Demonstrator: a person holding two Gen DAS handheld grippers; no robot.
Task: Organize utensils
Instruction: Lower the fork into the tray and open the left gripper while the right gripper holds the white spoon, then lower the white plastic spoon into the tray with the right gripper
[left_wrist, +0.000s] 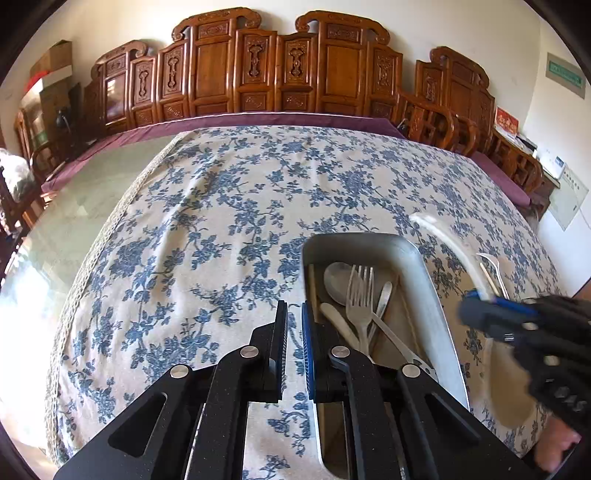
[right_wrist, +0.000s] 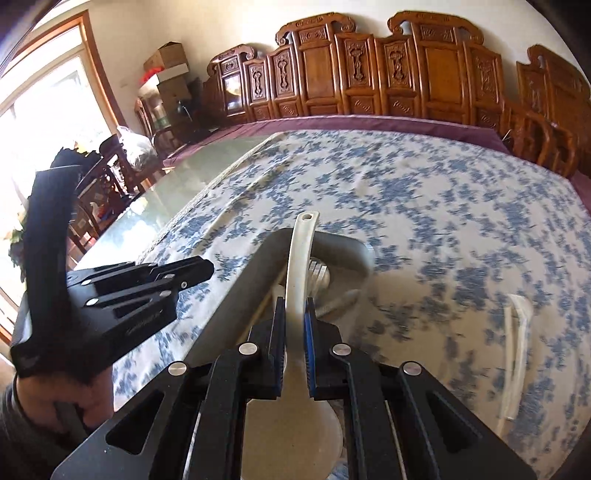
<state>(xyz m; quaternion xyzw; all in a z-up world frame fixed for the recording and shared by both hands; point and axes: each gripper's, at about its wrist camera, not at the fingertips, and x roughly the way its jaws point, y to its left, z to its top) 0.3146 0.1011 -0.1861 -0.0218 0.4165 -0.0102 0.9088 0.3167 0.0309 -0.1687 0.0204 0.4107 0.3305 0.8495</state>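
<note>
A metal tray (left_wrist: 417, 258) lies on the floral tablecloth and holds a fork (left_wrist: 360, 291), a spoon (left_wrist: 338, 280) and other cutlery. My left gripper (left_wrist: 294, 314) is nearly shut and empty, just left of the tray's left wall. My right gripper (right_wrist: 294, 314) is shut on a white ladle (right_wrist: 301, 254), its handle pointing forward over the tray (right_wrist: 255, 266). In the left wrist view the right gripper (left_wrist: 498, 314) and the ladle (left_wrist: 450, 243) hover by the tray's right side, blurred. The left gripper (right_wrist: 166, 277) shows left of the tray.
A fork and a chopstick (left_wrist: 493, 273) lie on the cloth right of the tray. White utensils (right_wrist: 517, 332) lie at the right, blurred. Bare glass tabletop (left_wrist: 85, 206) is to the left. Carved wooden chairs (left_wrist: 280, 66) line the far side.
</note>
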